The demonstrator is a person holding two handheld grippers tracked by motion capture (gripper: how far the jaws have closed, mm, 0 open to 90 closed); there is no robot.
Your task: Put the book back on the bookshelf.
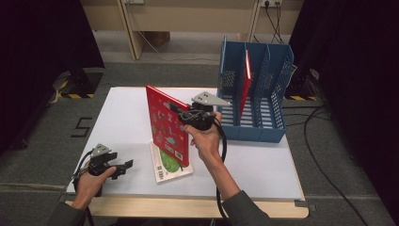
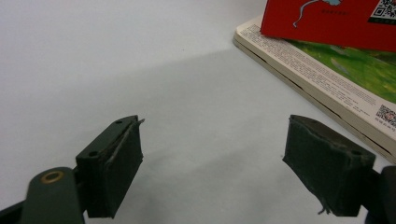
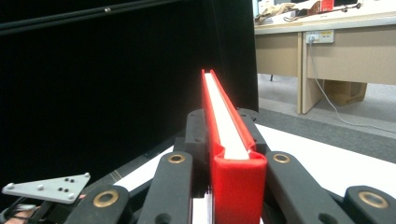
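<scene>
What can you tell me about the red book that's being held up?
The red book is a thin hardcover with small pictures on its cover and white page edges between the boards. The right gripper is shut on one edge and holds it upright over the white table. Its lower end hangs just above a second book lying flat. Whether they touch is unclear.

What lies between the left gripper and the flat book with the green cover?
Nothing: in the left gripper view, bare white table runs from the open left gripper to the green-covered book; the high view agrees.
</scene>
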